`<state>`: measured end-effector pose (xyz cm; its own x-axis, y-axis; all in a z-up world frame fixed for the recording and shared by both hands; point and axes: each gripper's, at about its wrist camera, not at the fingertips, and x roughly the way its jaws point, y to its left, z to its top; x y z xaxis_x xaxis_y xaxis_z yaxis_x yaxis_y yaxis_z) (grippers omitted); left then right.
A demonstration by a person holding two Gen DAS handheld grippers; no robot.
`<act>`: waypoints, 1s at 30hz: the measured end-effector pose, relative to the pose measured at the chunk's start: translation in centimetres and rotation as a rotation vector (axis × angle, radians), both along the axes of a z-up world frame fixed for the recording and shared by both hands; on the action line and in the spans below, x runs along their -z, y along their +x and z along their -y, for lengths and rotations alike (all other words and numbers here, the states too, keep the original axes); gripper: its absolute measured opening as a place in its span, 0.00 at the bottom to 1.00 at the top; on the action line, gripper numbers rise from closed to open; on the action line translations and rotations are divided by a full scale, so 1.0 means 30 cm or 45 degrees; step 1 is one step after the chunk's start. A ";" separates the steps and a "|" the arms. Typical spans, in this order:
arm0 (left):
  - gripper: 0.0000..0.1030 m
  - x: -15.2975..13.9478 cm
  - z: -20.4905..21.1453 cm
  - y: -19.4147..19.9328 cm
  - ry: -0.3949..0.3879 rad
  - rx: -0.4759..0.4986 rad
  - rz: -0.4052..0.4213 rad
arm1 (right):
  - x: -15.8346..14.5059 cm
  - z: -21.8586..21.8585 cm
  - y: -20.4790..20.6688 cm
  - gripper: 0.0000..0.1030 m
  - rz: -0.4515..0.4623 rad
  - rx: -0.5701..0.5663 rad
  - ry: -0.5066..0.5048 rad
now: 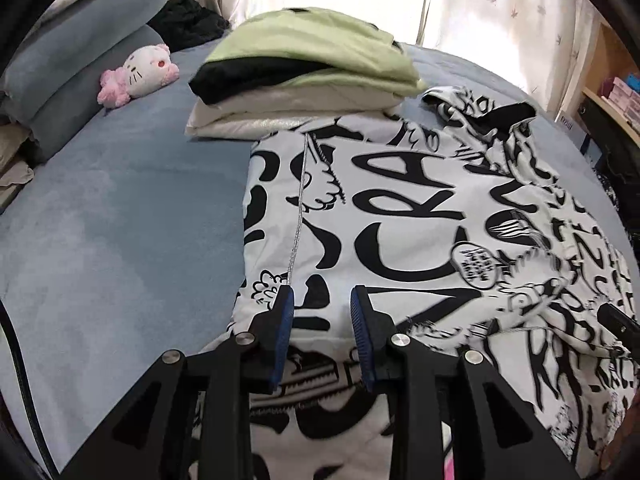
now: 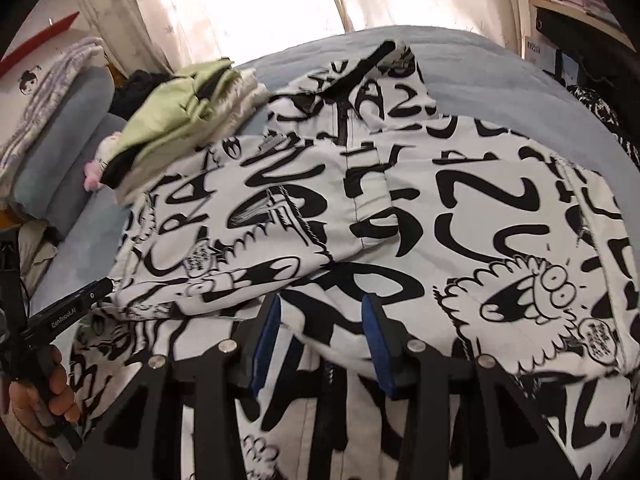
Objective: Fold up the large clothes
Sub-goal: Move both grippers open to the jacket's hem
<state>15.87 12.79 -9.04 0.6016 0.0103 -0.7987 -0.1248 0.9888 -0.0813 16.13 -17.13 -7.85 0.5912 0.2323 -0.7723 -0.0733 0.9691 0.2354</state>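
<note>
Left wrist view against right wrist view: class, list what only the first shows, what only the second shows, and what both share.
Only the left wrist view: the plush cat's face on the bed, and the left gripper from behind, fabric between its fingers.

Only the right wrist view: a hand holding the left gripper's handle, a cartoon monster print, and the right gripper from behind.

Both: the printed jacket and the folded pile.

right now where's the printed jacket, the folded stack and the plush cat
printed jacket (image 1: 400,216), left wrist view, flat middle of its spread panel
folded stack (image 1: 312,52), left wrist view, green top garment
plush cat (image 1: 146,68), left wrist view, its white face
</note>
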 end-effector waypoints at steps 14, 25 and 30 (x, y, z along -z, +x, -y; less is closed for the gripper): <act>0.33 -0.128 0.035 -0.167 -0.001 0.015 0.052 | -0.115 0.011 -0.148 0.41 0.052 0.018 -0.027; 0.34 -0.096 0.047 -0.325 0.017 0.040 -0.003 | -0.052 0.048 -0.265 0.41 -0.037 0.051 0.024; 0.36 -0.088 0.018 -0.407 0.016 0.058 -0.042 | -0.040 0.077 -0.350 0.41 -0.053 0.076 0.044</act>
<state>3.67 12.24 -6.41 0.5748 -0.0060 -0.8183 -0.0823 0.9945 -0.0650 5.63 -19.43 -6.65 0.5722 0.2249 -0.7887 -0.0050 0.9626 0.2709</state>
